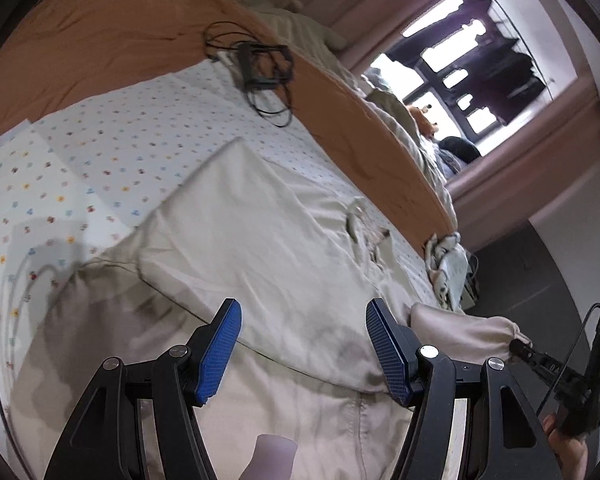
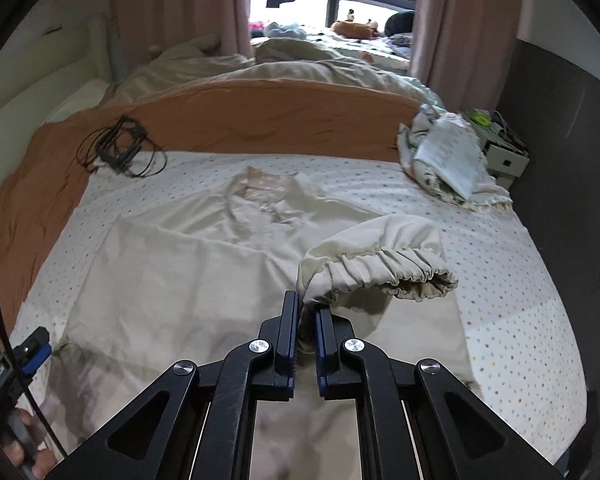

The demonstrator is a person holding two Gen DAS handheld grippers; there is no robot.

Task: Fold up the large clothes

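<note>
A large beige garment (image 2: pixel 204 264) lies spread on the dotted bed sheet (image 2: pixel 500 280), one side folded over; it also shows in the left wrist view (image 1: pixel 260 232). My right gripper (image 2: pixel 305 320) is shut on the garment's sleeve (image 2: pixel 380 256) near its elastic cuff and holds it lifted above the body of the garment. In the left wrist view the right gripper (image 1: pixel 518 346) shows at the right with the sleeve (image 1: pixel 460 328). My left gripper (image 1: pixel 303 348) is open and empty above the garment's lower part; its blue pad also shows at the left edge of the right wrist view (image 2: pixel 38 350).
An orange blanket (image 2: pixel 260 116) lies across the far side of the bed, with a black device and cables (image 2: pixel 120 148) on it. A crumpled patterned cloth (image 2: pixel 444 160) sits at the far right corner beside a nightstand (image 2: pixel 504 156). A dark wall (image 2: pixel 572 160) runs along the right.
</note>
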